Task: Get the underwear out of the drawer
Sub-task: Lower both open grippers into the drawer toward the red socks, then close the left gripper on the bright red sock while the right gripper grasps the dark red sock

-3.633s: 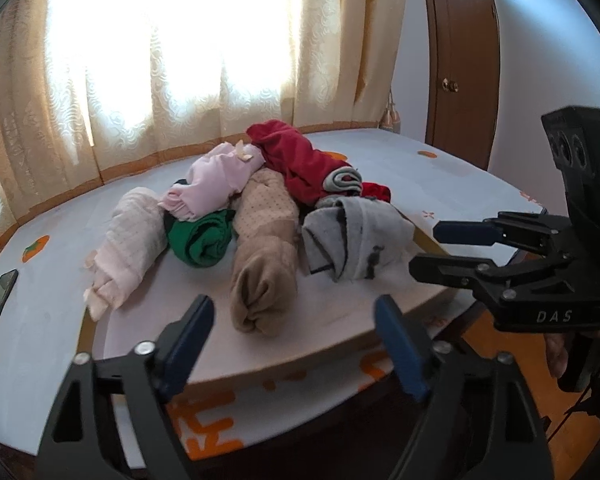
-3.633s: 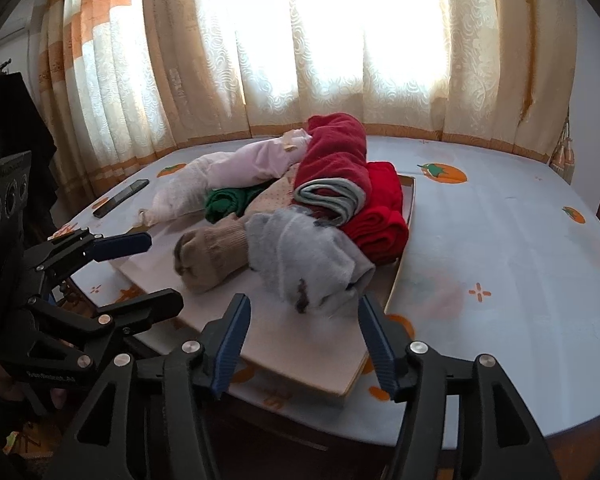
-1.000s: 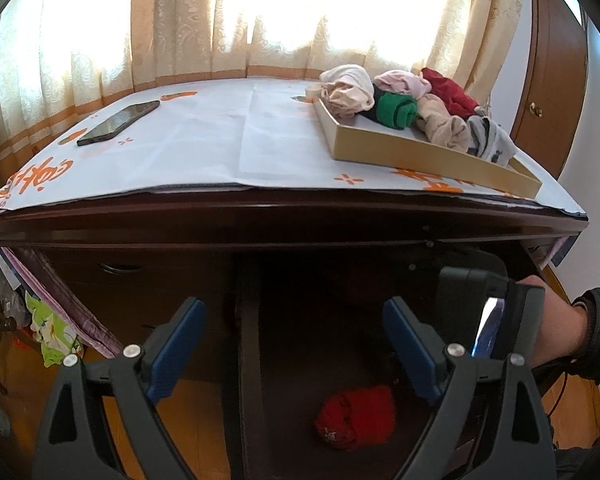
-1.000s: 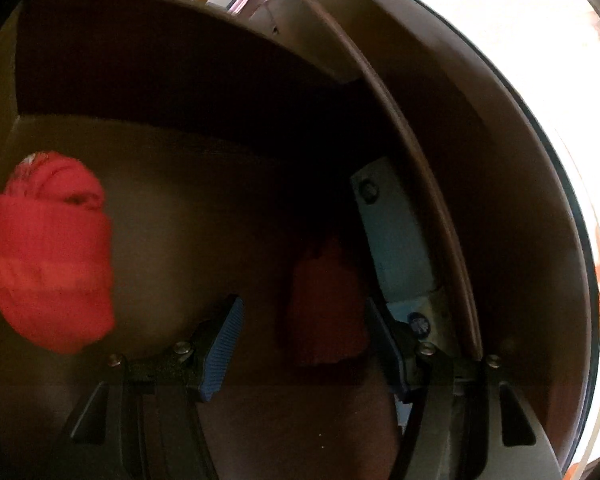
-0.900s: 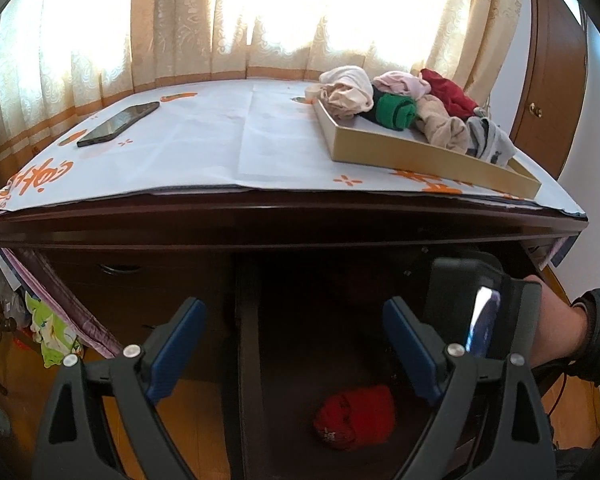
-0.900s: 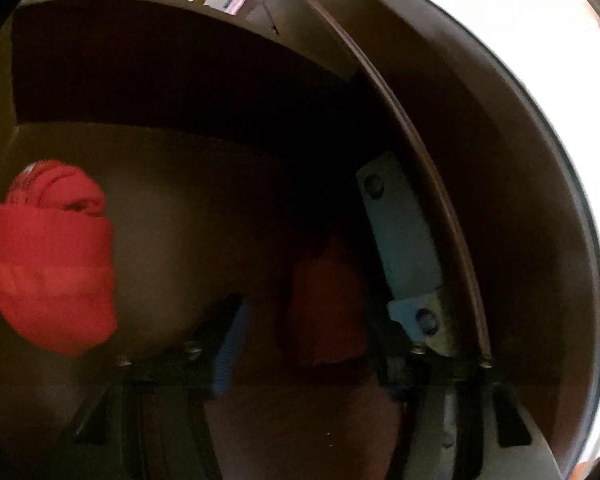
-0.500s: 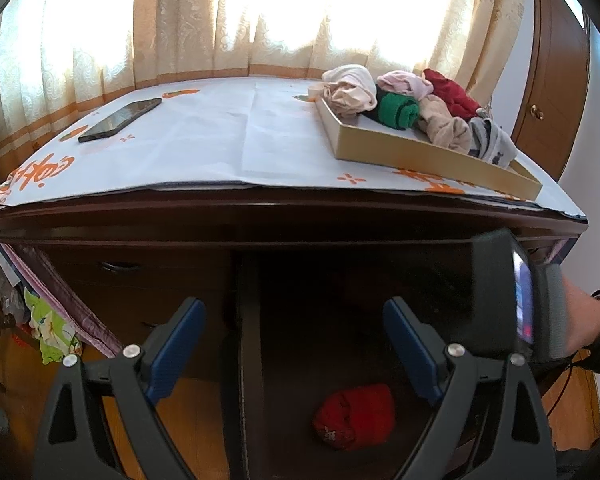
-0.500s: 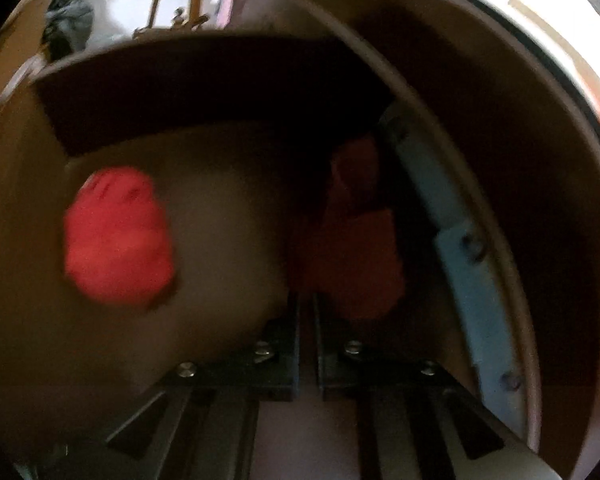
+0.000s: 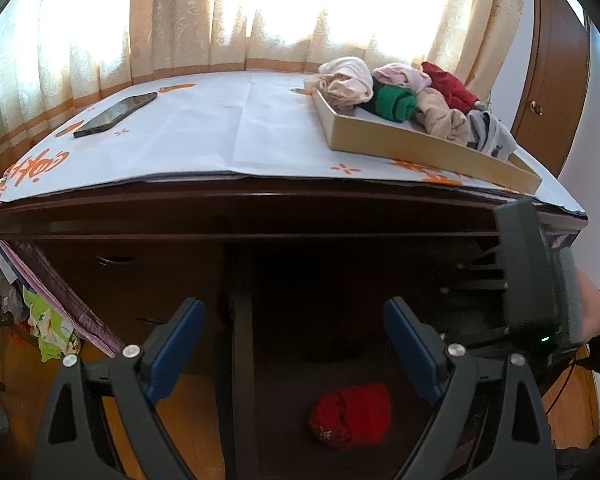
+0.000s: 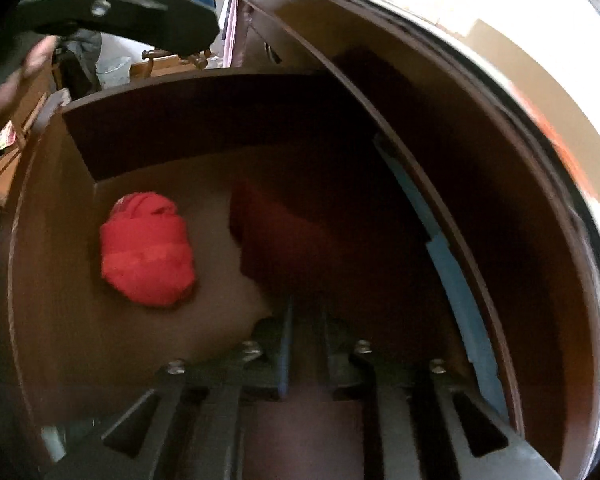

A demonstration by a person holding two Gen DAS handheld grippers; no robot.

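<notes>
The left gripper hung released before the desk. A bright red roll lay untouched in the drawer; a second earlier agape, the right gripper's jaws now pinched the dark red underwear, lifting begun.

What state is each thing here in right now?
Drawer: open.
Red roll: loose on the drawer floor.
Dark red underwear: pinched by the right gripper, jaws opening a little.
Left gripper: open, empty.
Tray: on the tabletop, holding rolled clothes.
Phone: flat on the tabletop.
</notes>
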